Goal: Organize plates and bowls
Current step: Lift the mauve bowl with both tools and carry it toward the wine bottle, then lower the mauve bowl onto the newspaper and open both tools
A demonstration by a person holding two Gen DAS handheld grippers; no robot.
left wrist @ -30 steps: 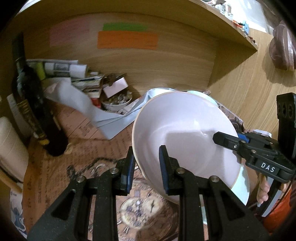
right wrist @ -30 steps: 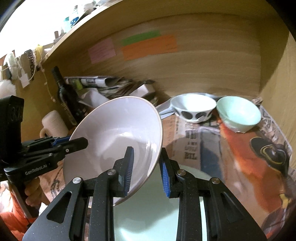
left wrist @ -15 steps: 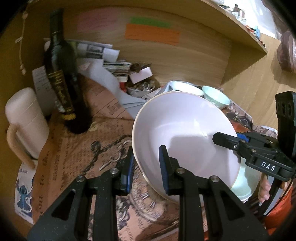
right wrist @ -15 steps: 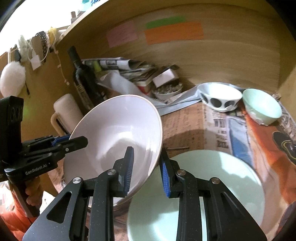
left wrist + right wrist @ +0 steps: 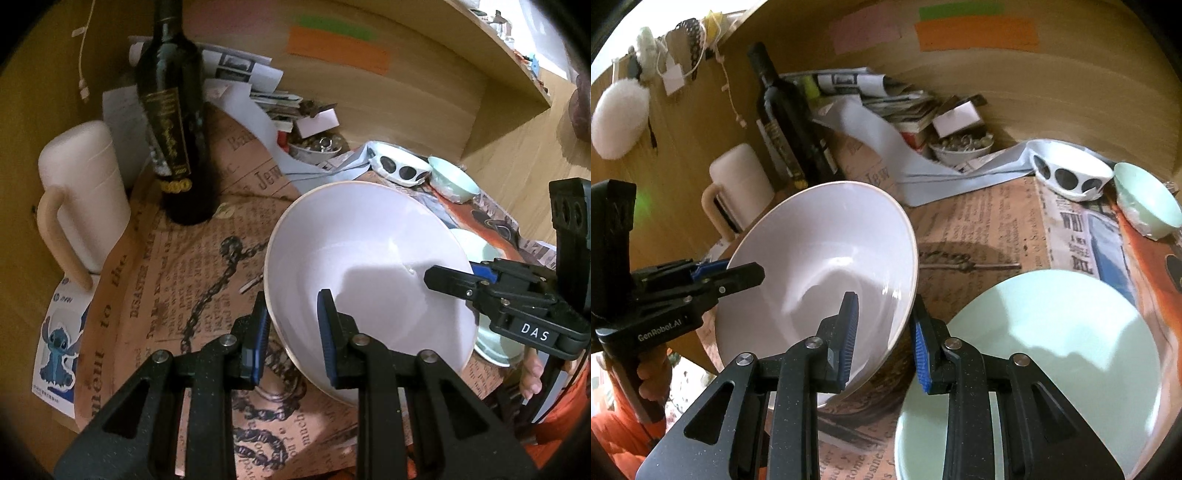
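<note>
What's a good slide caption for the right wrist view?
Both grippers, right gripper and left gripper, clamp the rim of a large white bowl beside a pale green plate.

A white bowl (image 5: pixel 827 266), a mint-green plate (image 5: pixel 1052 350), a black-spotted white bowl (image 5: pixel 1067 171) and tan printed newspaper (image 5: pixel 177 295).

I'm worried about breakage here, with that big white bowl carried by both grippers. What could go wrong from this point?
1. The white bowl is pinched only at its thin rim by the left gripper and the right gripper; if the hands drift apart, it could slip.
2. The green plate lies right beside it, so the bowl could knock it on the way down.
3. The dark bottle stands close by and could be tipped.
</note>
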